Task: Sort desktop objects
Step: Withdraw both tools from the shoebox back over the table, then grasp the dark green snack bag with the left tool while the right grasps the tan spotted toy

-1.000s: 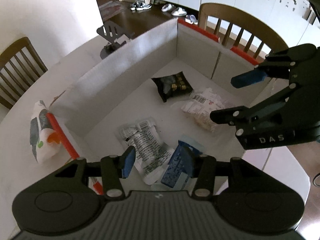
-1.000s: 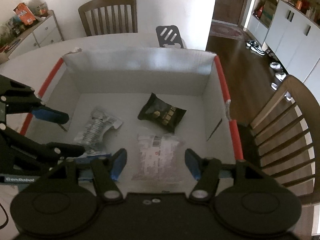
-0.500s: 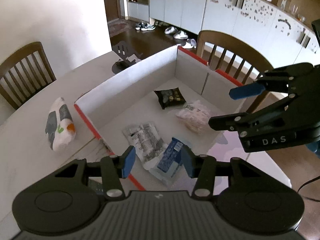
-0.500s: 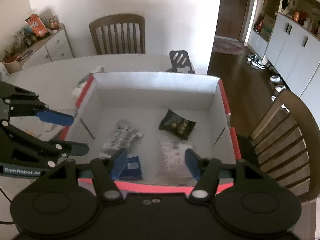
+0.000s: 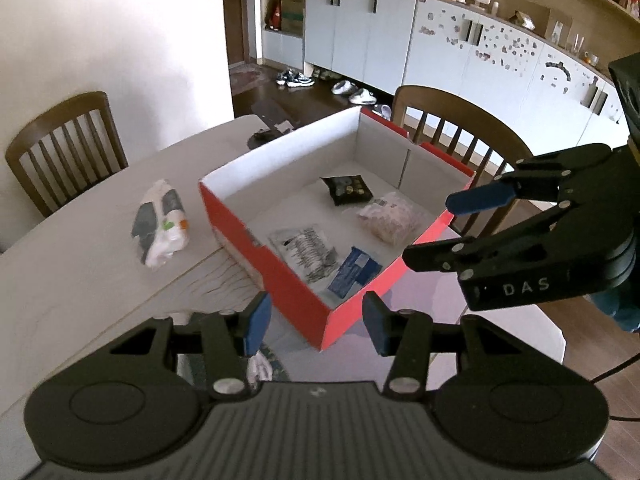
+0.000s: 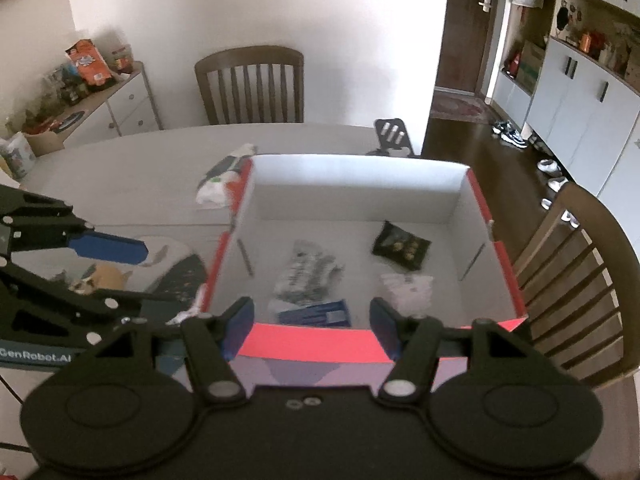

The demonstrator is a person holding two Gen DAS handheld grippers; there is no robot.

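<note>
Two wooden chairs standing at the table; shoes lying on the dark floor beyond it, below white cabinets.

Soft daylight, dim foreground; right wrist view motion-blurred (left sharper); fisheye bending at edges.

1 red box on the table, 4 packets inside: black, pale, silver printed, blue. 1 white wrapped pack outside it. 2 wooden chairs visible per view.
</note>
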